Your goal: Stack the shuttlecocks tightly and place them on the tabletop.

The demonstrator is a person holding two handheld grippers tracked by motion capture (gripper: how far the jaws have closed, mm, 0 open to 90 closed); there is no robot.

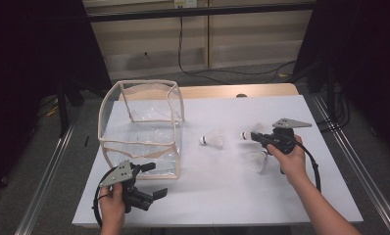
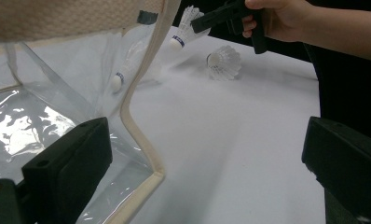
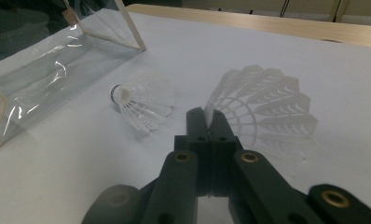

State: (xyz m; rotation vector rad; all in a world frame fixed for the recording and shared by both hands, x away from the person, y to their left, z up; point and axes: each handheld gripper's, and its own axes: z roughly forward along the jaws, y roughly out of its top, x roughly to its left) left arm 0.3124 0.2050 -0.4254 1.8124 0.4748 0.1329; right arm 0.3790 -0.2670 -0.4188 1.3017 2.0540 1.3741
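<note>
White feather skirt of shuttlecock (image 3: 263,112) pinched in closed right fingers (image 3: 207,119), lifted off bench (image 1: 222,196). Left fingers (image 2: 58,168) open by clear bag (image 1: 141,129). Risk: thin grip, feathers crush/slip en route.

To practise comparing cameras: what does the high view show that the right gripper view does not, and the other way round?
The high view adds the left gripper, open beside the bag, and a third shuttlecock lying near the right gripper. The right gripper view adds close detail: the jaws pinched on the feather rim of the held shuttlecock. Both share the bag, the held shuttlecock and a loose shuttlecock lying between them.
</note>
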